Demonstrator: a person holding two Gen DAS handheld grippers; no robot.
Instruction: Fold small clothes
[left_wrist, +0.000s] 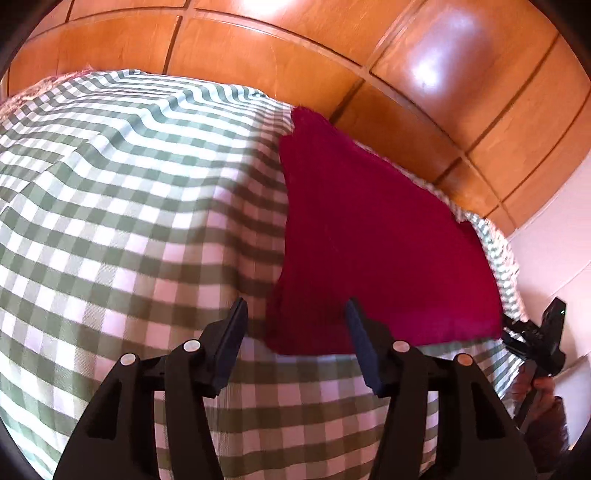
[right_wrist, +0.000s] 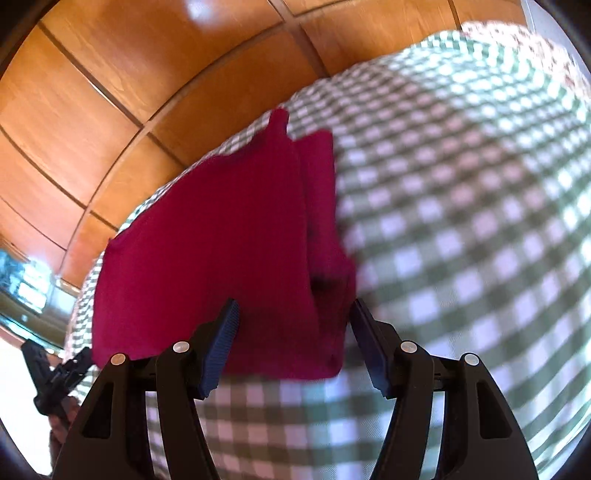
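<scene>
Garment: a crimson knitted piece (left_wrist: 376, 236), likely a small sweater or scarf, lies flat on the green-and-white checked cover (left_wrist: 122, 206); in the right wrist view a second layer shows along its right side (right_wrist: 325, 206), so I judge it partly folded already.
Left claw: the left gripper (left_wrist: 295, 341) stands about half open with nothing between its pads; the garment's near-left corner lies just ahead of it, a little toward its right finger.
Right claw: the right gripper (right_wrist: 293, 341) is parted somewhat wider and also holds nothing; the garment's near edge lies straight ahead, between the lines of its two fingers, the layered corner just ahead of the right finger.
Other claw in view: each camera catches the opposite tool at its frame edge (left_wrist: 535, 336), beside the garment's far side.
Backdrop: a wooden panelled wardrobe (left_wrist: 295, 48) stands beyond the bed.
Step in hand: reaching for the near edge to make the next fold, as I read it.
How to do it well: bring each claw down over its own corner, one pad under the knit and one above, catching all layers on the right side; close both together, lift evenly, carry the edge toward the far end, and lay it square.
Risk: pinching the checked cover along with the knit, or taking only the top layer so the fold slides apart.
</scene>
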